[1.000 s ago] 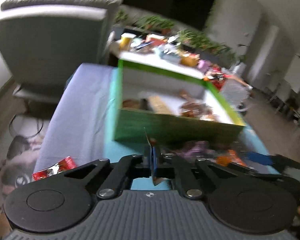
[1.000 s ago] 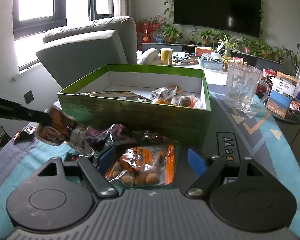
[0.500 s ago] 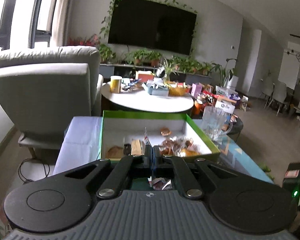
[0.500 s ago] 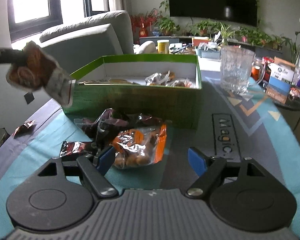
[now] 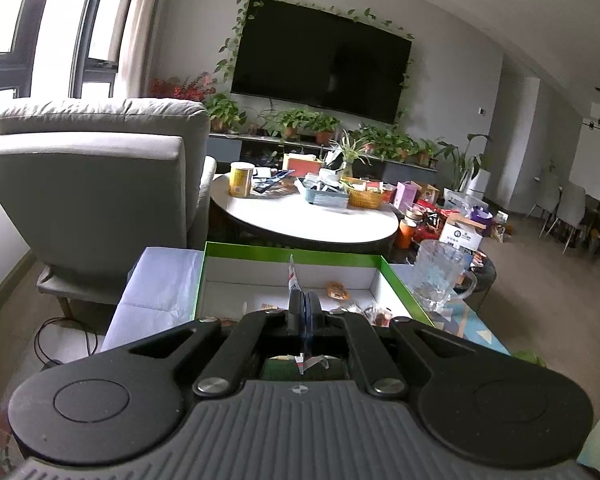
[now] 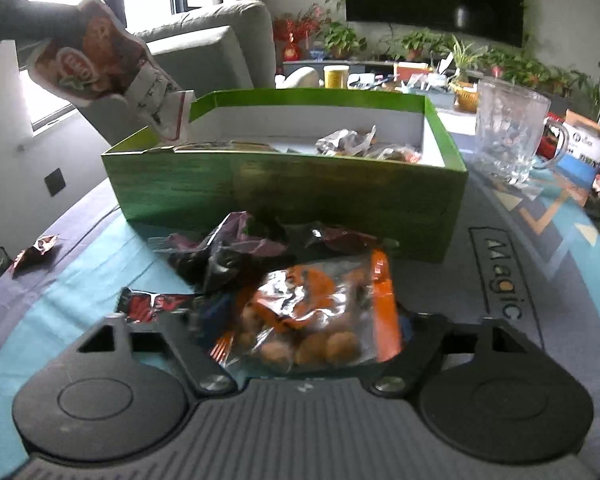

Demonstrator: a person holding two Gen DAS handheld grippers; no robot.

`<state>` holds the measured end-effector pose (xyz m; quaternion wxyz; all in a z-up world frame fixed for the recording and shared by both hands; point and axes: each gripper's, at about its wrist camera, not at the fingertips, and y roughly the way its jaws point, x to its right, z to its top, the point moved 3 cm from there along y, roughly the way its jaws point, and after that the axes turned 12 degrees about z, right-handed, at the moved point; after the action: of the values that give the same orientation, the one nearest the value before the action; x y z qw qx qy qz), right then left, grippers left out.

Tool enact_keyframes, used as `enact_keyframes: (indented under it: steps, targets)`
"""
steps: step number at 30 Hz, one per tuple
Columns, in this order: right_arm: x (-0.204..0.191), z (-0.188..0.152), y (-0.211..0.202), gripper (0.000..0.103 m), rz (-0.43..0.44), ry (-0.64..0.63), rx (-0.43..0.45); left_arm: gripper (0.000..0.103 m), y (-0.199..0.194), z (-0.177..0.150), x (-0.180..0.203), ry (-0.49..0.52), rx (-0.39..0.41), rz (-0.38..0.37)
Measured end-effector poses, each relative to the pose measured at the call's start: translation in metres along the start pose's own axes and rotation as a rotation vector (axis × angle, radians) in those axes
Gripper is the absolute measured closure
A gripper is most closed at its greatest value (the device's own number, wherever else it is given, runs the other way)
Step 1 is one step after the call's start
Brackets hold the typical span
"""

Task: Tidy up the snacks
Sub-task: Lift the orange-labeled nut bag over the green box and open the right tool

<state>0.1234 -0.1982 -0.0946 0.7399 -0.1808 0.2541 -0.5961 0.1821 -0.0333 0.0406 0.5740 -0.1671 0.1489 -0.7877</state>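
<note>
Table [image 6: 548,280]: patterned mat in teal and grey, carries everything.
Green box [image 6: 284,188]: open top, white inside, sits mid-table. A few wrapped snacks already lie inside, mostly toward its right half in the right wrist view.
Glass mug [image 6: 508,140]: upright, just right of the box, apart from it.
Loose snack pile on the mat just in front of the box's near wall: dark purple wrappers [image 6: 228,248] at the back, orange-and-clear nut bag [image 6: 320,320] nearest the right gripper, a red-black packet [image 6: 152,304] to the left of it. One small red wrapper [image 6: 36,248] lies alone, well off to the left on the mat.
Left gripper [image 5: 304,312]: jaws pressed together, pinching a flat red-and-white snack packet [image 6: 100,72] edge-on. In the right wrist view that packet hangs in the air above the box's left near corner, not touching it. In the left wrist view the gripper is over the box's near wall, pointing across its interior.
Right gripper [image 6: 304,332]: low over the mat, jaws closing around the nut bag, which lies between them. Fingers are motion-blurred; can't tell if the pads press on the bag yet.
</note>
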Motion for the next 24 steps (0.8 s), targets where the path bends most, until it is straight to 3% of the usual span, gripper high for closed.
enact_keyframes:
  steps: [9, 24]
  targets:
    - [0.012, -0.001, -0.026, 0.046, 0.04, 0.048, 0.027, 0.102, 0.008, -0.004, 0.009, -0.002, -0.013, 0.008]
    - [0.015, 0.045, -0.076, 0.046, 0.044, 0.026, 0.24, 0.102, -0.009, 0.008, 0.017, 0.016, 0.038, 0.018]
